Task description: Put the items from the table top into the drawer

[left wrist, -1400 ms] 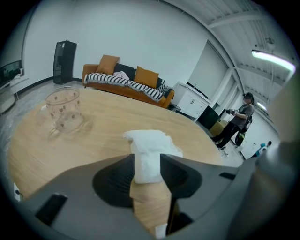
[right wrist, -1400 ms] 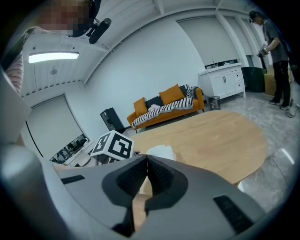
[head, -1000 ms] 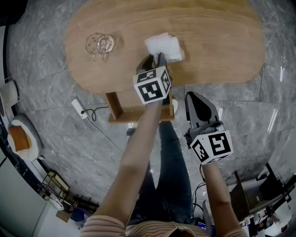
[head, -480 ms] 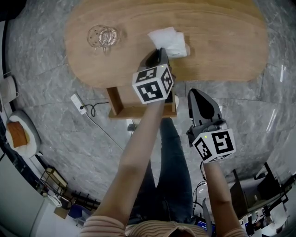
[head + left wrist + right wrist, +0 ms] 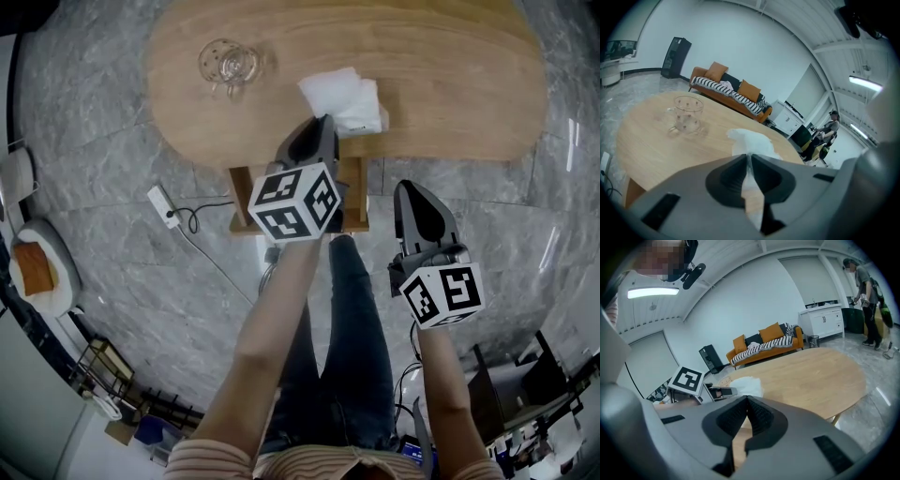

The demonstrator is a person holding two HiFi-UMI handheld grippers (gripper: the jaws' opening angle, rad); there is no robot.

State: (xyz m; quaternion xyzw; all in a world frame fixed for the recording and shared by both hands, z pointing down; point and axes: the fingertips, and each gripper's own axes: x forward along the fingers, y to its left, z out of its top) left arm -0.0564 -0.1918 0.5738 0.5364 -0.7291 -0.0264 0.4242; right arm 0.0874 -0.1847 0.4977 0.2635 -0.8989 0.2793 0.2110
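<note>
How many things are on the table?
2. A glass cup stands at the table's left end; a white tissue lies near the front edge, pinched in the left gripper, whose jaws are closing.

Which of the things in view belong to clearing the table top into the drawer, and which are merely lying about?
Job: white tissue, glass mug, wooden drawer, table, left hand-held gripper, jaws closing on the tissue.
Lying about: power strip on the floor, orange sofa.
</note>
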